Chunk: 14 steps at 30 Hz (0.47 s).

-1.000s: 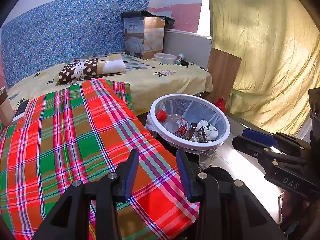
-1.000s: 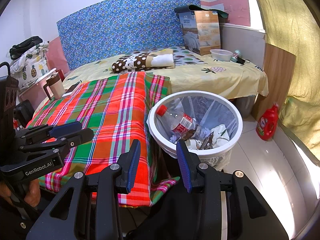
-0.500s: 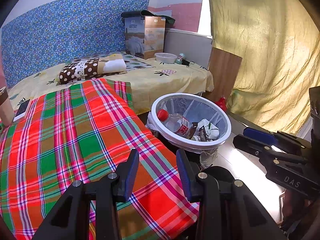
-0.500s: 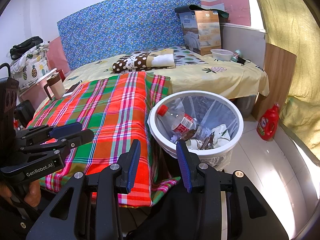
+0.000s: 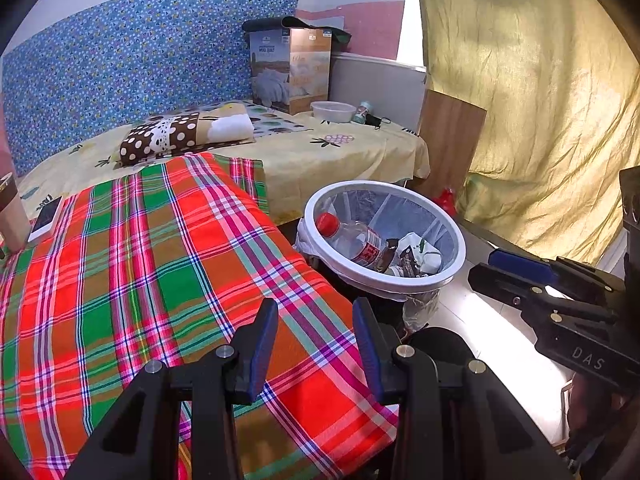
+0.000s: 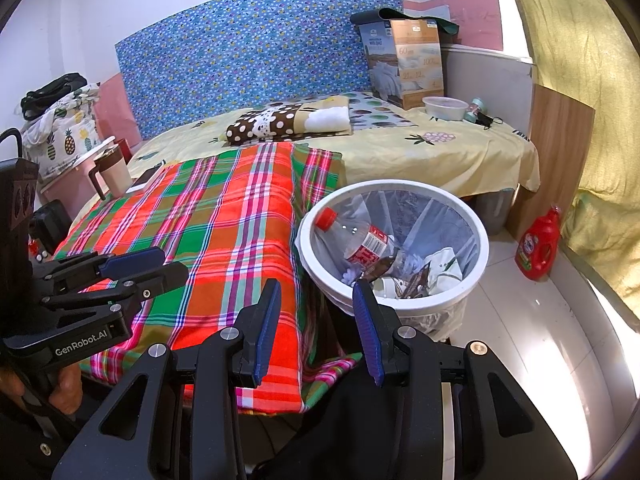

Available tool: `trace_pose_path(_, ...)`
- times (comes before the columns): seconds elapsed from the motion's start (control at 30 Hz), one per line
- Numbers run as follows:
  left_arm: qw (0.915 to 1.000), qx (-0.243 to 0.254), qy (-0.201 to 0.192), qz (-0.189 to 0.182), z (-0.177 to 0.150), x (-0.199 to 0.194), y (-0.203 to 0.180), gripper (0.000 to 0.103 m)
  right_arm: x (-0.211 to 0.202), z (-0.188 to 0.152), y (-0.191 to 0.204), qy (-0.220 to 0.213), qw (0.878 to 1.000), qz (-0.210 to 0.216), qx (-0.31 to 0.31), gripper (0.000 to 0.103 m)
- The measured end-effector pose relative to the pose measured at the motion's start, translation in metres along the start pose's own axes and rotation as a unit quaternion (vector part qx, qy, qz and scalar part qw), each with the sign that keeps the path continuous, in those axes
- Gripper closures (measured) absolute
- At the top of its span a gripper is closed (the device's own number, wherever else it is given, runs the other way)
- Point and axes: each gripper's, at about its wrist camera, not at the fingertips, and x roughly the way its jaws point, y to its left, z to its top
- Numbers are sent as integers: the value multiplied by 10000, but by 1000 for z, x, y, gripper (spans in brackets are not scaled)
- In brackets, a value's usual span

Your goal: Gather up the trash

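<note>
Trash bin (image 6: 478,240) stood on floor beside plaid blanket (image 6: 224,220). Plastic bottle (image 6: 360,240), wrappers (image 6: 416,278) seen inside bin. Left gripper (image 5: 314,344), right gripper (image 6: 316,330) held spread, empty. Bottle judged light, crushable, slick; best gripped at neck. Bin light, rim stiff.

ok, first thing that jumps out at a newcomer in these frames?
The red-and-green plaid blanket covering the near end of the bed. Right beside it on the floor stands the white round trash bin, holding a clear plastic bottle with a red cap and crumpled wrappers. Both grippers hover open and empty.
</note>
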Motion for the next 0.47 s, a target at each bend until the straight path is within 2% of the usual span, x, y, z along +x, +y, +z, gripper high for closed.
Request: trace_pose_path(0.47, 9999, -15, -14, 144, 0, 3, 4, 65, 4, -2, 2, 41, 10000, 35, 21, 63)
